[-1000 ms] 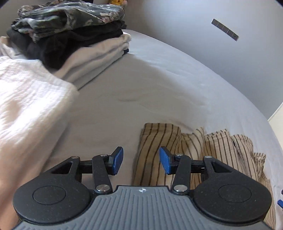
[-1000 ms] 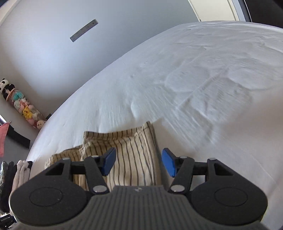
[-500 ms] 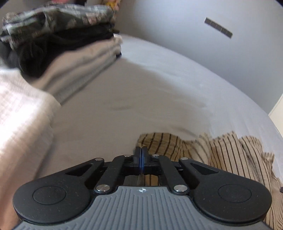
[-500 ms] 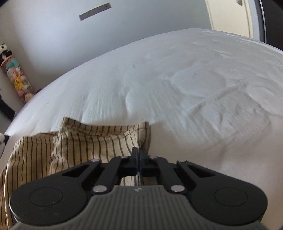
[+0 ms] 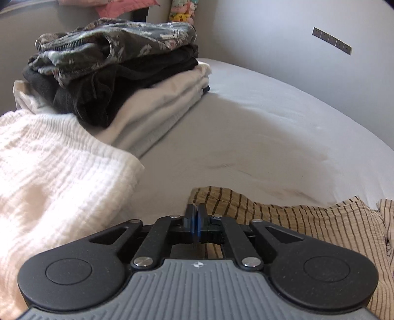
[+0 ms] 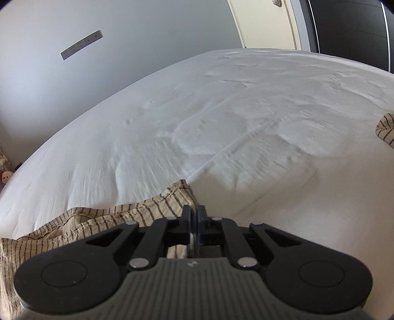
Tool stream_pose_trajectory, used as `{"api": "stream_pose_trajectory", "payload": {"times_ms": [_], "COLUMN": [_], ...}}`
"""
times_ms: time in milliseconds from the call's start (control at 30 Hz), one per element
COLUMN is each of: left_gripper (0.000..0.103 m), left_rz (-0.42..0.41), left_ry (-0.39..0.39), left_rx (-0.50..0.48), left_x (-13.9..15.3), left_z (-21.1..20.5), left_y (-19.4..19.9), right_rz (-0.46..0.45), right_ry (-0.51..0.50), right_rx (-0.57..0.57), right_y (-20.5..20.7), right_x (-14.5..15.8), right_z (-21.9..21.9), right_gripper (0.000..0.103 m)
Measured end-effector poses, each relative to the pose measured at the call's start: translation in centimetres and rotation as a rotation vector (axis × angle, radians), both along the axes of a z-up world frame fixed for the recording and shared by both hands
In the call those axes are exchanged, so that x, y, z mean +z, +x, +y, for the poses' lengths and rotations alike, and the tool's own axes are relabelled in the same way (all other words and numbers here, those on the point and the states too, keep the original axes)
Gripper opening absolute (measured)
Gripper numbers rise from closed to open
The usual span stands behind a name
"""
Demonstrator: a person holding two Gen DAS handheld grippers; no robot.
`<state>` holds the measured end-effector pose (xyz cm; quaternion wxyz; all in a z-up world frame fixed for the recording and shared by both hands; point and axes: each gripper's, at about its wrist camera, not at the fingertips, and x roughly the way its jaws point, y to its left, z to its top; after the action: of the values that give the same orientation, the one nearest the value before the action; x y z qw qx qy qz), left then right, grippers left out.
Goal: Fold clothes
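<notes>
A tan garment with dark stripes [image 5: 307, 221] lies on the white bed sheet [image 5: 246, 128]. My left gripper [image 5: 195, 216] is shut on its left corner. The garment also shows in the right wrist view [image 6: 123, 219], where my right gripper [image 6: 194, 216] is shut on its right corner. Another bit of striped cloth [image 6: 386, 130] shows at the right edge of that view. The pinched fabric between each pair of jaws is mostly hidden by the gripper bodies.
A stack of folded clothes [image 5: 118, 69], patterned on top, black and cream below, stands at the far left. A white textured cloth [image 5: 49, 172] lies at the near left. A grey wall [image 6: 98, 61] runs behind the bed; a door [image 6: 266, 22] is at the far right.
Both grippers went from open over the striped garment to shut on its corners, then shifted, with the cloth drawn along and the views tilted up a little.
</notes>
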<state>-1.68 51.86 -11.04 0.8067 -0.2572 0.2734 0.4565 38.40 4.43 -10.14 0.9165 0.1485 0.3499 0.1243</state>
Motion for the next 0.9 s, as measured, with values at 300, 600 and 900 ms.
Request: {"api": "stream_pose_trajectory", "payload": {"times_ms": [300,600,900], "left_gripper": [0.053,0.056,0.056], "left_rz": [0.007,0.07,0.19], "left_ry": [0.001,-0.162,-0.154], "left_rx": [0.087,0.247,0.127], "left_x": [3.2,2.4,1.5], "left_z": [-4.4,-8.6,-12.4], "left_y": [-2.7,-5.7,-4.3], "right_rz": [0.044,0.137,0.226], "right_ry": [0.033,0.022,-0.006], "right_rx": [0.05,0.136,0.082], "right_y": [-3.9,-10.6,-14.7], "right_x": [0.9,1.5,0.9], "right_z": [-0.5,-0.8,-1.7], "right_gripper": [0.043,0.072,0.036]}}
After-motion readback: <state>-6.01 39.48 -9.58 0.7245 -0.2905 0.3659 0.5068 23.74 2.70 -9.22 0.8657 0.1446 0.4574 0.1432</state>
